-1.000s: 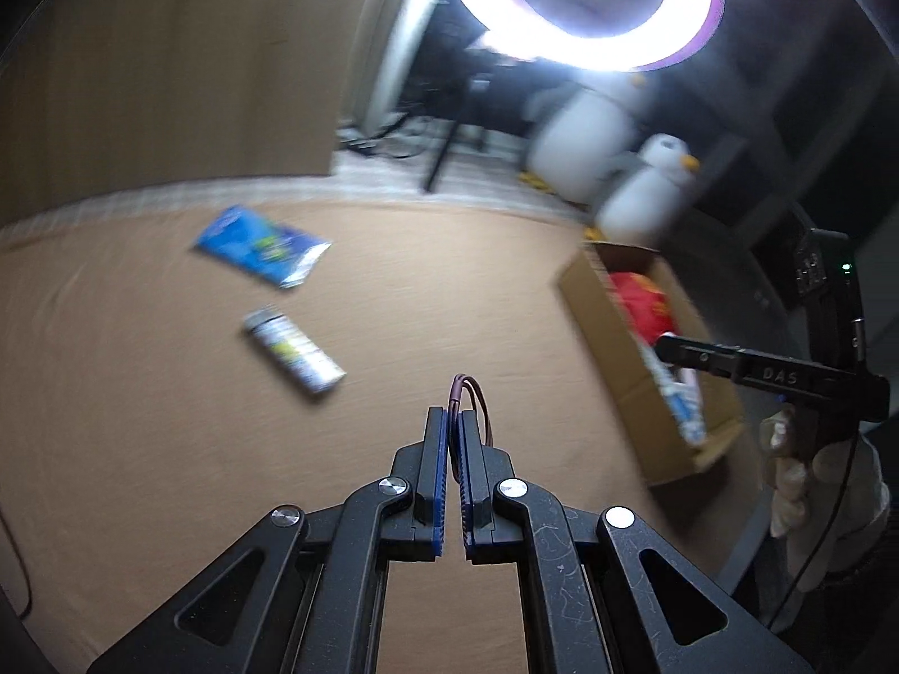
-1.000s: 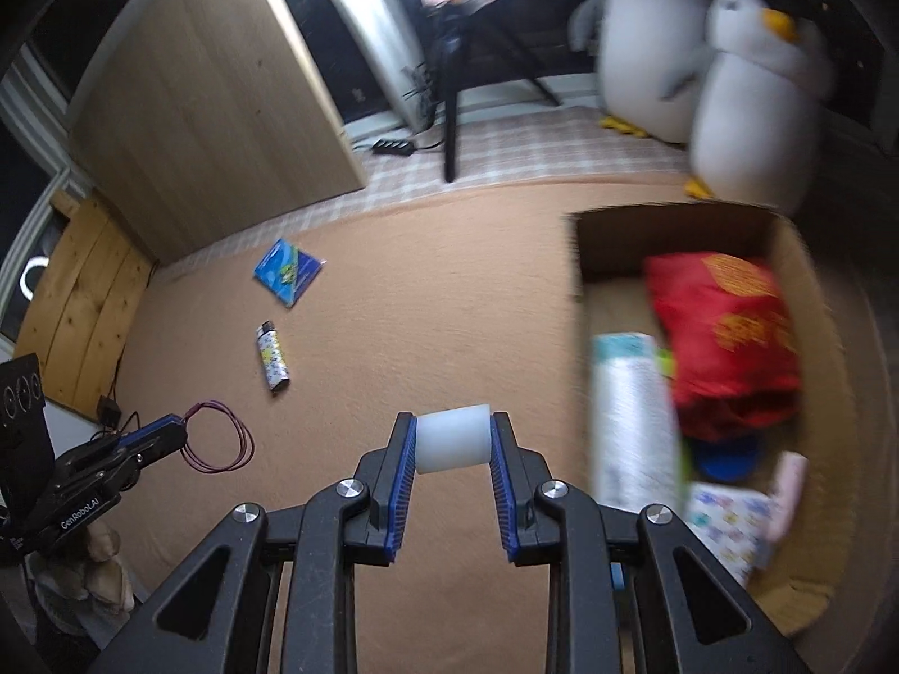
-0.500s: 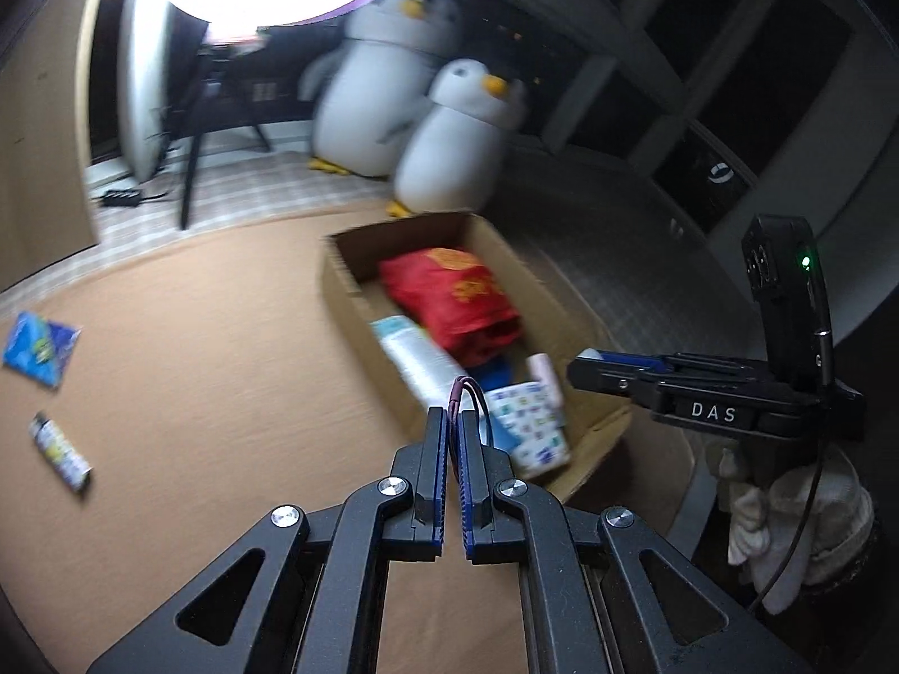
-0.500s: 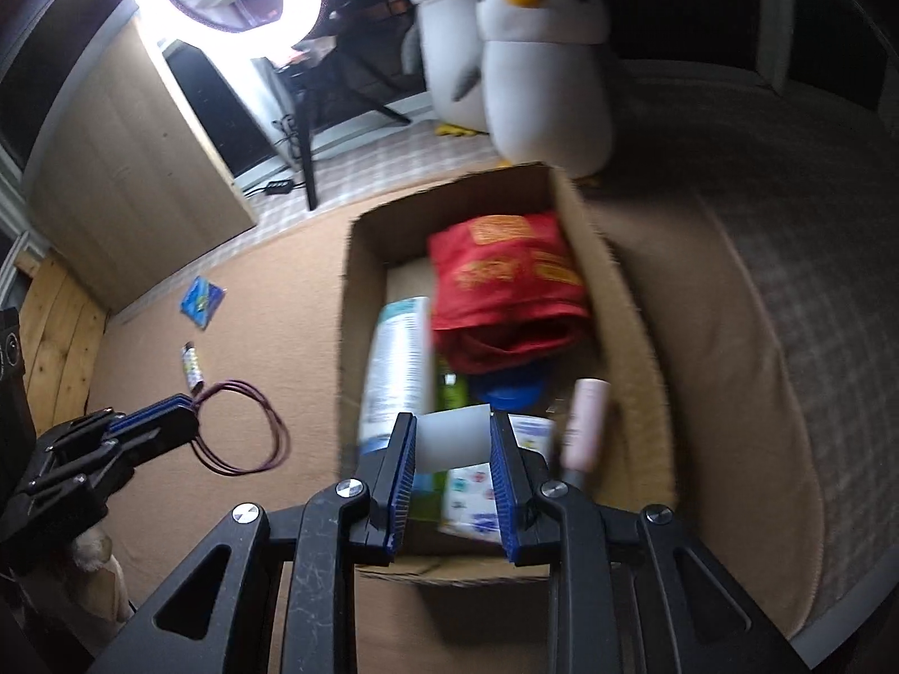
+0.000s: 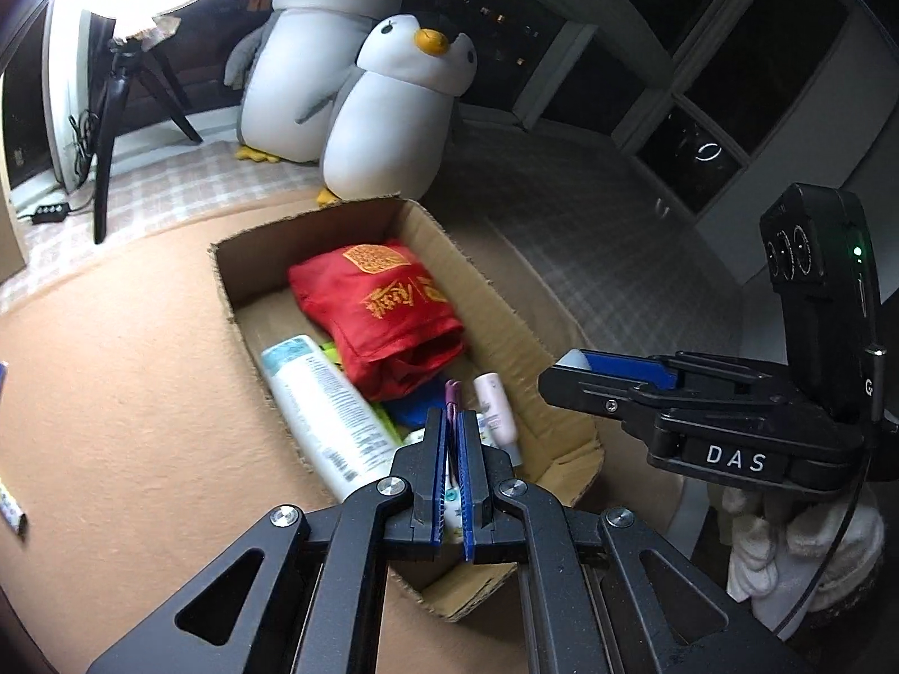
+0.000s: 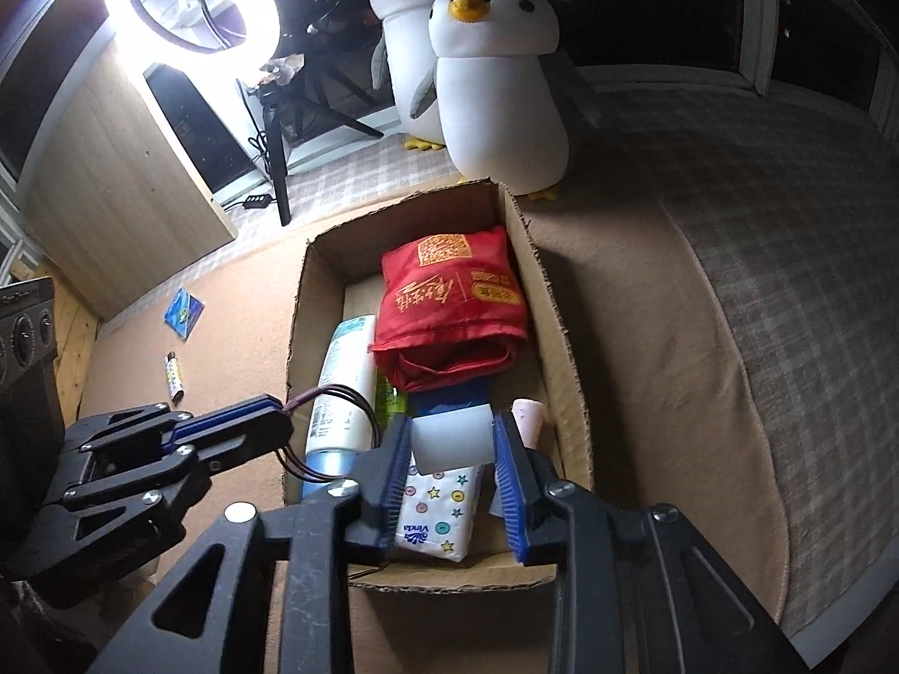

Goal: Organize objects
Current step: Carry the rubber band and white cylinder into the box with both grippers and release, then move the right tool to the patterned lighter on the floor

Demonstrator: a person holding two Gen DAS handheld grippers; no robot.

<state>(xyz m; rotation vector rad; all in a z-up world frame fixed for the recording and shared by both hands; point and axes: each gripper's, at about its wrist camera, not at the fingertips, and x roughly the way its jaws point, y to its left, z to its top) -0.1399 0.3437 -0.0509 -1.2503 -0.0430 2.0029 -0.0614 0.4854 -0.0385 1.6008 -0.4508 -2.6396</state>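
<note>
Right wrist view: the right hand-held gripper (image 6: 452,438) hangs over the near end of the cardboard box (image 6: 556,348) with a white cylinder (image 6: 452,435) between its blue pads. Its jaws have just been opening; the left pad sits at the cylinder's end, while a slim gap shows at the right pad, so the hold looks loosened. A second ago this hand-held gripper was over bare carpet with the box off to the right; now the box lies straight beneath it.

Inside the box lie a red bag (image 6: 449,303), a white bottle (image 6: 343,387), a tissue pack (image 6: 435,511) and a small pink bottle (image 6: 528,415).

At the left, the left hand-held gripper (image 6: 284,415) is clamped on a purple hair tie (image 6: 337,427), whose loops dangle over the box's left wall. In the left wrist view the same pads (image 5: 452,432) stand almost together on the tie (image 5: 451,393). One second ago that camera faced the open carpet with the blue packet and lighter; it now faces the box and two stuffed penguins (image 5: 393,112).

Well away on the carpet (image 6: 236,303) lie a blue packet (image 6: 182,306) and a lighter (image 6: 174,376).
</note>
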